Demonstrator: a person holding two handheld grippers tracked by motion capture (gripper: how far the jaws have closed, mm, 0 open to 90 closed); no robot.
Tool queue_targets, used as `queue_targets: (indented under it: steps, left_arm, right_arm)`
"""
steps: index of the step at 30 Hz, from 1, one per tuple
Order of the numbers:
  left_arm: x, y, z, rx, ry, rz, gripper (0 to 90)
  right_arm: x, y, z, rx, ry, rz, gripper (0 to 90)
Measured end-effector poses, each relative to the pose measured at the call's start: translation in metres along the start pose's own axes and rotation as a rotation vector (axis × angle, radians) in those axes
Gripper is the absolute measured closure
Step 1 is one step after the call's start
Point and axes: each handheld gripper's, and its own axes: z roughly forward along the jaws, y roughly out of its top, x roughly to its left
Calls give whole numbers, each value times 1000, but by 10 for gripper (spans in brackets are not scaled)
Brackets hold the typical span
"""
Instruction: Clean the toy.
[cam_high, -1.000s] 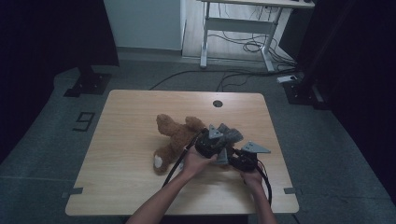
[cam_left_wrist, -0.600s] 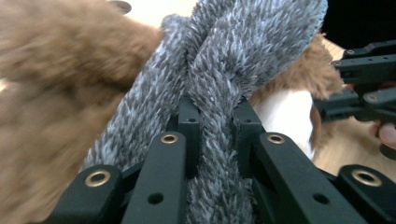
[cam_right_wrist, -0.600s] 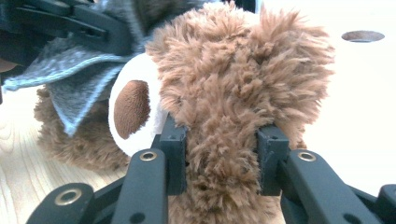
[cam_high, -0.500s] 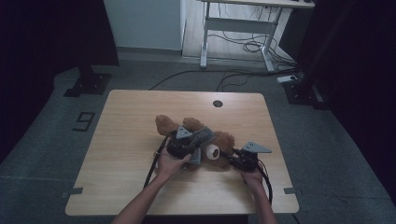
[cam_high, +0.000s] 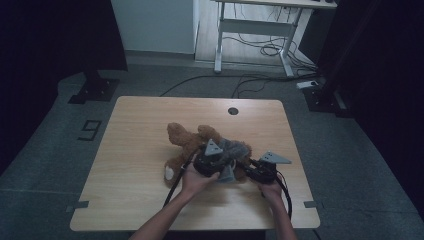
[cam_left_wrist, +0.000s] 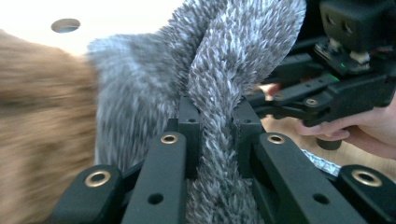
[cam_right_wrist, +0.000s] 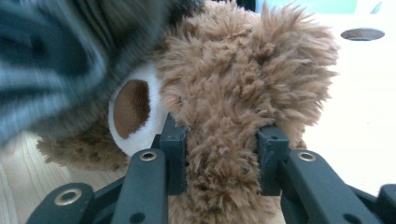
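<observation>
Left gripper view: my left gripper (cam_left_wrist: 212, 126) is clamped on a fold of the grey fuzzy garment (cam_left_wrist: 233, 56), its jaws squeezed together with the pile bunched between them. My right gripper (cam_right_wrist: 219, 149) grips a limb of the brown teddy bear (cam_right_wrist: 243, 74), jaws closed partway on the thick fur, beside the bear's white-and-brown paw pad (cam_right_wrist: 133, 107). From the high view, both tools meet near the front right of the wooden table (cam_high: 140, 125), my left gripper (cam_high: 216, 161) over the bear (cam_high: 187, 140) and my right gripper (cam_high: 260, 172) just beside it, the garment (cam_high: 235, 148) draped across the toy's body. I judge the step to be working the garment along the bear; doing it well means keeping the limb anchored while I draw the fabric steadily, pulling along the limb rather than across it so the fold does not slip free. A grey "9" (cam_high: 89, 130) is marked on the floor left of the table; no brand or label is legible on the toy or the garment.
</observation>
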Motion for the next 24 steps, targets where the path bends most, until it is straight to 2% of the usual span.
queue_targets:
  steps: [1, 4, 7, 8, 11, 15, 18, 19, 24]
  left_arm:
    - [-3, -1, 3, 1, 14, 16, 778]
    - [3, -5, 2, -5, 15, -8, 778]
    - [14, -14, -6, 23, 74, -9, 779]
    - [22, -21, -10, 30, 83, -24, 779]
    - [39, -33, -21, 14, 50, -93, 780]
    - [47, -39, -40, -14, 75, -97, 779]
    - [52, -42, -48, -23, 90, -101, 778]
    - [61, -47, -58, -34, 101, -121, 778]
    - [91, -59, -77, -48, 157, -186, 777]
  right_arm:
    - [0, 0, 0, 3, -3, 0, 631]
    - [-2, -2, -1, -1, -2, 14, 630]
    - [-3, -2, -1, -5, 3, 17, 627]
    - [-3, -2, -1, -5, 7, 19, 627]
    - [-4, -2, -1, -7, 13, 20, 626]
    - [-4, -2, -1, -9, 15, 26, 626]
    - [-5, -3, -1, -13, 18, 27, 626]
    - [-4, -3, -1, -14, 18, 26, 626]
    - [-4, -3, -1, -13, 19, 23, 626]
